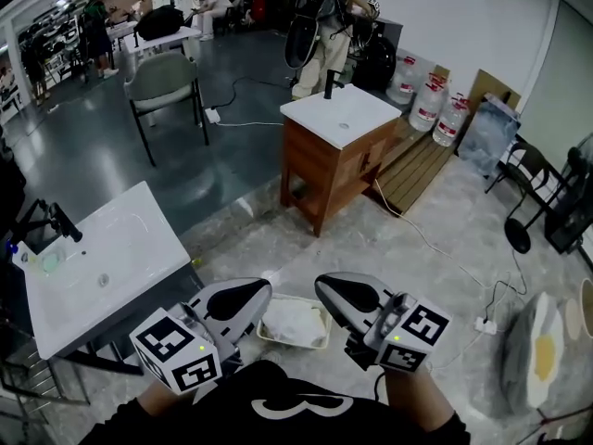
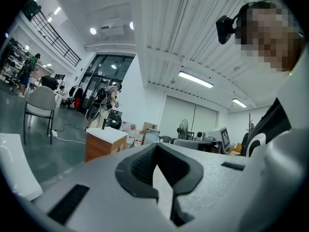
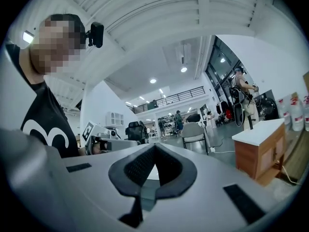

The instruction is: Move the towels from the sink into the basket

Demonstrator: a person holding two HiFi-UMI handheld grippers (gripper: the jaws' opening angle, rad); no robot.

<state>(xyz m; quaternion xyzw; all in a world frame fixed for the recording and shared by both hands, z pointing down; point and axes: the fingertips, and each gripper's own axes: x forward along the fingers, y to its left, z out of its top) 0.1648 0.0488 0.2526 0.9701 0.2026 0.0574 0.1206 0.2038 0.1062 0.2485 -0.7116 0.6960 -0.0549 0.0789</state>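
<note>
Sink [image 1: 102, 248], left of the left gripper [image 1: 258, 292]: basin appears bare. Basket [image 1: 263, 334], below and between both grippers, holds the towels [image 1: 295, 321]. Left gripper and right gripper [image 1: 326, 287]: jaws pressed together, empty. Transfer likely complete; check the basin once, keeping both grippers clear of the basket.

The head view looks steeply down over the grey left gripper [image 1: 262, 290] and right gripper [image 1: 324, 287]; their views face level, sharing the white-topped wooden cabinet [image 3: 258, 151].
</note>
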